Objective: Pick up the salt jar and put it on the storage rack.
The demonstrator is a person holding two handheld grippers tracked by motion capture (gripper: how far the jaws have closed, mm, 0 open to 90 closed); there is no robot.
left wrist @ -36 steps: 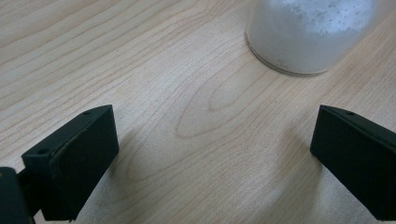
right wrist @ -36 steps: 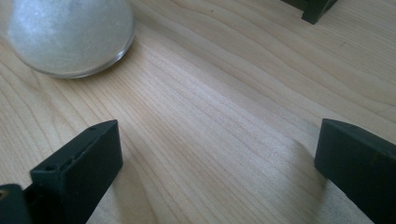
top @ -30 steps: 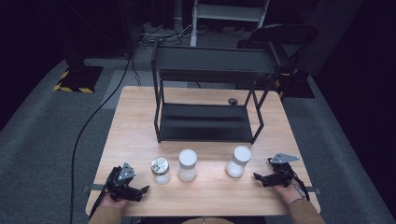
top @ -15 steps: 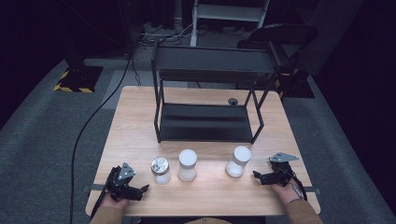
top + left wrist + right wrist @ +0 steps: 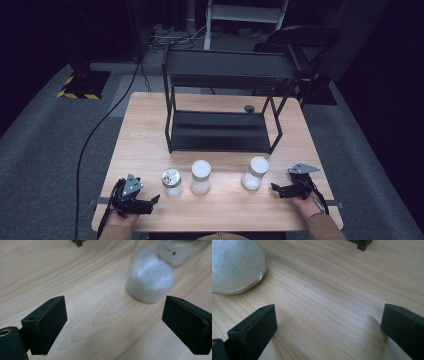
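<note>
Three jars of white powder stand in a row near the table's front: a metal-lidded jar (image 5: 171, 182), a white-lidded middle jar (image 5: 200, 176) and a right jar (image 5: 255, 173). My left gripper (image 5: 152, 202) lies low at the front left and points at the metal-lidded jar, a short way off. Its jaws have just been closing, stand open, and hold nothing. In the left gripper view, the left gripper (image 5: 115, 322) faces a blurred jar (image 5: 150, 282). My right gripper (image 5: 276, 190) is open just right of the right jar. In the right gripper view, that jar (image 5: 234, 265) sits ahead-left of the right gripper (image 5: 329, 325).
A black two-level metal rack (image 5: 220, 100) stands on the far half of the wooden table (image 5: 145, 135), with a small dark disc (image 5: 249, 108) beside its back right leg. A cable (image 5: 100, 130) trails off the left edge. Chairs and stands sit beyond the table.
The left gripper has shifted slightly at the front left corner. The jars and the right gripper stay where they were.
</note>
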